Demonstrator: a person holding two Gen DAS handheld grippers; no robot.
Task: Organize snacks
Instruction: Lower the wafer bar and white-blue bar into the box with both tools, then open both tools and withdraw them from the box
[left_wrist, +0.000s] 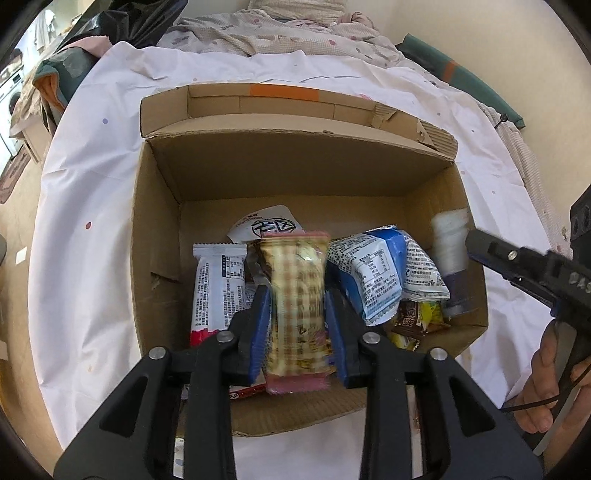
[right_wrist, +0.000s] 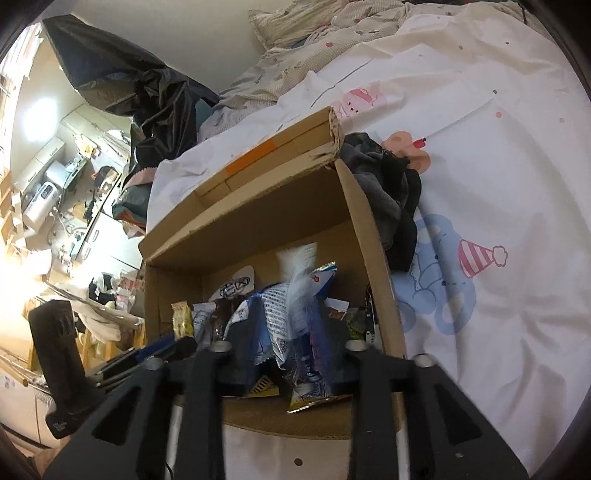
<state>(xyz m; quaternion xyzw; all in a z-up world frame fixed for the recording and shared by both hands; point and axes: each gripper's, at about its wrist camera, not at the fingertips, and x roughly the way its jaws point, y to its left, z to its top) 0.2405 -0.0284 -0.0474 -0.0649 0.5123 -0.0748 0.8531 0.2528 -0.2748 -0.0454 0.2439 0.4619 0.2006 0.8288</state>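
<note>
1. Our left tool (left_wrist: 297, 314) squeezes a yellow bar (left_wrist: 297, 306) and holds it over the box (left_wrist: 155, 236) on the bed (left_wrist: 92, 184), so it can drop in.
2. Our right tool (right_wrist: 291, 347) pinches a blue pack (right_wrist: 295, 332) above the same box to add it too.

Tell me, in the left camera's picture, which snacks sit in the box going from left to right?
White bar → checkered pack held in the left gripper → blue-and-white bag → white packet by the box wall.
</note>
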